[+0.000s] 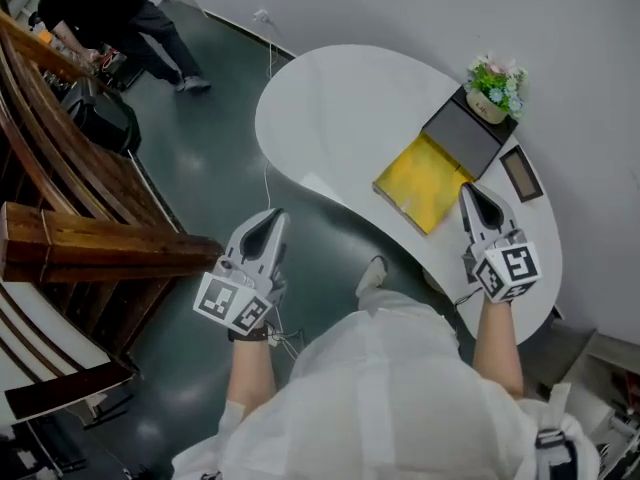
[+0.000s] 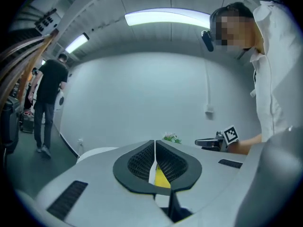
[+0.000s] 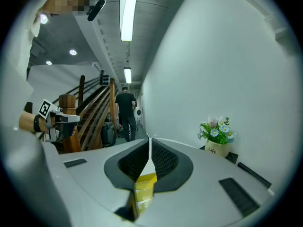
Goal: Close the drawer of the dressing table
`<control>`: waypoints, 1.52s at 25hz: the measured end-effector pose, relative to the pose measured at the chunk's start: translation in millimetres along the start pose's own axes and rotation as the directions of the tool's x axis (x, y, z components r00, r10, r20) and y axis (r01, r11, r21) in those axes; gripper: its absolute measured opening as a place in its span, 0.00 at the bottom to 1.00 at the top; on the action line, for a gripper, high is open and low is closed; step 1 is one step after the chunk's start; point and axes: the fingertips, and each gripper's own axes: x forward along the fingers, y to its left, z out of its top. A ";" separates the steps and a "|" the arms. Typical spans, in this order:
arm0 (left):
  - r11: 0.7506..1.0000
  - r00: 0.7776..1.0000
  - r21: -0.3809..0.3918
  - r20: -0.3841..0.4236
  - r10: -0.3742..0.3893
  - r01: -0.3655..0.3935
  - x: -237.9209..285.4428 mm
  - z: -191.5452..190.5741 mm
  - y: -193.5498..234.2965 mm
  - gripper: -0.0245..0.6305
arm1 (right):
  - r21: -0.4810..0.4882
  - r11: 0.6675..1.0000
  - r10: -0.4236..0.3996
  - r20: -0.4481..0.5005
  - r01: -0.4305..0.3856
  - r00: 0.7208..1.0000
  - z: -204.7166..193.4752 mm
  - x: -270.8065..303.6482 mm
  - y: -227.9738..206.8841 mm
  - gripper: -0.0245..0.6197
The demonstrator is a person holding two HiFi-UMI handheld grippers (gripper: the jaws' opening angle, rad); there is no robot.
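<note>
Left gripper sat at lower centre-left over the floor, jaws pressed together, nothing in them, well apart from the table. Right gripper at right of centre also had its jaws fully together and empty, tip at the right edge of the yellow drawer; contact was not clear. The drawer looked pulled out of the table's near edge, centre-right of frame, so the task was not yet done. Its inside showed plain yellow; no separate contents could be made out. Behind it stood a dark panel, a small dark flat thing beside that, then a flower pot holding small flowers by the wall. Likely risks: pushing with one narrow tip at a corner could skew the drawer and jam it; the tip could slip over the front lip into the drawer; a hard shove could rock the pot. A person stood far upper left, clear of it all.
</note>
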 end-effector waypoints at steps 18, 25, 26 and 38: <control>0.900 0.893 0.030 -0.142 -0.428 0.436 207.0 1.6 -31.0 0.07 | 0.099 0.948 -0.302 -0.012 0.301 0.953 -6.7 -10.3 -99.2 0.05; 0.805 0.795 0.001 -0.155 -0.586 0.594 252.2 0.9 -44.2 0.07 | 0.120 0.883 -0.451 -0.043 0.453 0.891 -8.4 -34.9 -97.7 0.05; 0.787 0.777 0.000 -0.160 -0.609 0.617 257.2 1.3 -45.5 0.07 | 0.127 0.870 -0.475 -0.048 0.477 0.879 -8.6 -38.3 -96.5 0.05; 0.651 0.626 -0.056 -0.224 -0.747 0.757 289.8 -17.3 -26.9 0.07 | 0.144 0.765 -0.616 -0.119 0.628 0.778 -20.1 -28.4 -72.1 0.06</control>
